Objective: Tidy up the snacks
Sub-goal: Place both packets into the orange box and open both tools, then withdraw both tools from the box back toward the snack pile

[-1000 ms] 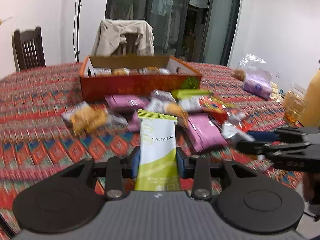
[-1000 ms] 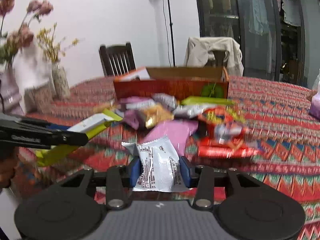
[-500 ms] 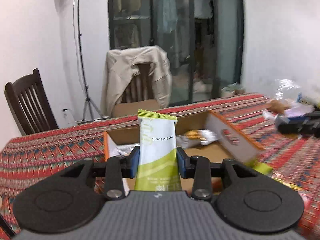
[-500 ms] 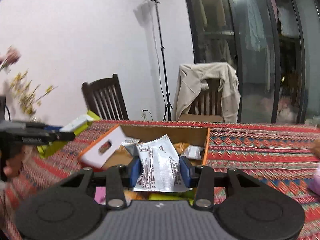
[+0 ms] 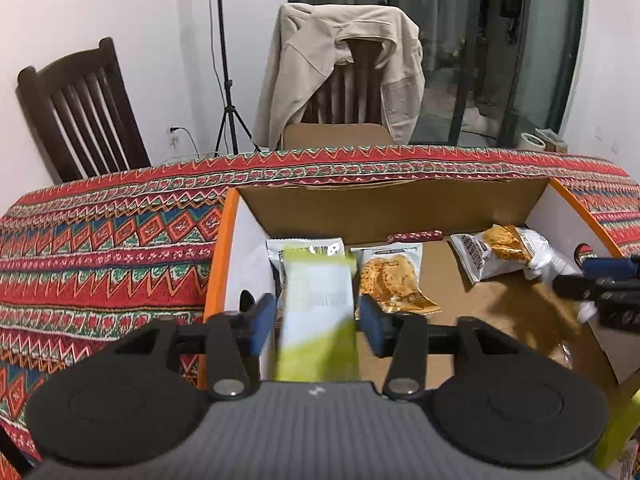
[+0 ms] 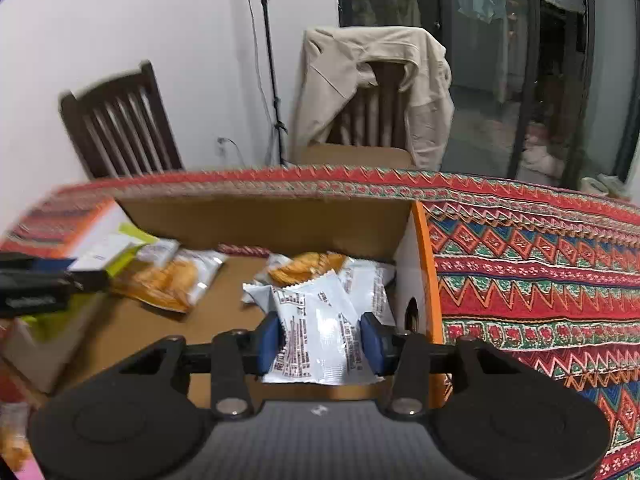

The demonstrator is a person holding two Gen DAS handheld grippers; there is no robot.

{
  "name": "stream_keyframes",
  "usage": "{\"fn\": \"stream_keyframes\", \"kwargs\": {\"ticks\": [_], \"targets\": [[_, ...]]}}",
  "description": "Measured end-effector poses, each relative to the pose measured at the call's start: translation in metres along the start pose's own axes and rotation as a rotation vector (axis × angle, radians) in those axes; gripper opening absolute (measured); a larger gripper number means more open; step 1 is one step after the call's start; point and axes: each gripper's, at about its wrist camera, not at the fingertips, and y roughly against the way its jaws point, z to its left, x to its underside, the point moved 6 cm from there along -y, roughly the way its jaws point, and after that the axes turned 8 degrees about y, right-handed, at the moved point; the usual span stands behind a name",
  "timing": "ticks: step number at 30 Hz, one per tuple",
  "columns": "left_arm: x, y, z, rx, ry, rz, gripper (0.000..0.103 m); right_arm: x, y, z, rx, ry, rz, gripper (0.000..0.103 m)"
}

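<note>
An open cardboard box (image 5: 384,204) with orange edges sits on the patterned tablecloth; it also shows in the right wrist view (image 6: 264,216). My left gripper (image 5: 318,316) hangs over the box's left end with its jaws parted; a blurred green and white snack packet (image 5: 318,320) sits loose between them. My right gripper (image 6: 322,336) is shut on a silver snack packet (image 6: 320,332) over the box's right end. Cracker packets (image 5: 390,280) lie on the box floor.
Two chairs stand behind the table, one draped with a beige jacket (image 5: 340,68). A light stand (image 5: 224,60) is by the wall. The red patterned tablecloth (image 5: 100,248) stretches left of the box and right of it in the right wrist view (image 6: 540,280).
Both grippers moved from the snack pile up and over the open box. The left jaws have opened and the green packet is slipping down. The right gripper still holds its silver packet.
</note>
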Motion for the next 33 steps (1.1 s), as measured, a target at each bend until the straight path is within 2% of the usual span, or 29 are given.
{"fn": "stream_keyframes", "kwargs": {"ticks": [2,4,12,14,16,19,26,30,33], "targets": [[0.001,0.005,0.001,0.017,-0.005,-0.004,0.063,0.002,-0.008,0.004,0.045,0.026,0.017,0.056],[0.003,0.011,0.000,0.027,-0.017,-0.013,0.070,0.002,-0.009,0.009,0.059,0.040,0.013,0.063],[0.000,0.047,-0.006,0.066,-0.042,-0.039,0.083,0.001,0.019,0.007,0.069,0.021,-0.022,0.083],[0.000,0.064,-0.009,0.072,-0.044,-0.060,0.088,-0.001,0.031,0.005,0.067,0.014,-0.043,0.094],[0.001,0.082,-0.012,0.078,-0.042,-0.085,0.100,-0.002,0.047,0.002,0.074,0.003,-0.072,0.096],[0.008,0.114,-0.018,0.102,-0.056,-0.125,0.103,-0.002,0.075,-0.003,0.076,-0.010,-0.104,0.097],[0.040,0.187,-0.037,0.169,-0.075,-0.213,0.103,0.018,0.160,-0.012,0.072,-0.007,-0.232,0.103],[0.073,0.224,-0.046,0.198,-0.104,-0.257,0.103,0.042,0.203,-0.015,0.097,0.020,-0.277,0.103],[0.107,0.248,-0.053,0.188,-0.153,-0.328,0.103,0.064,0.228,-0.014,0.133,0.043,-0.301,0.103]]}}
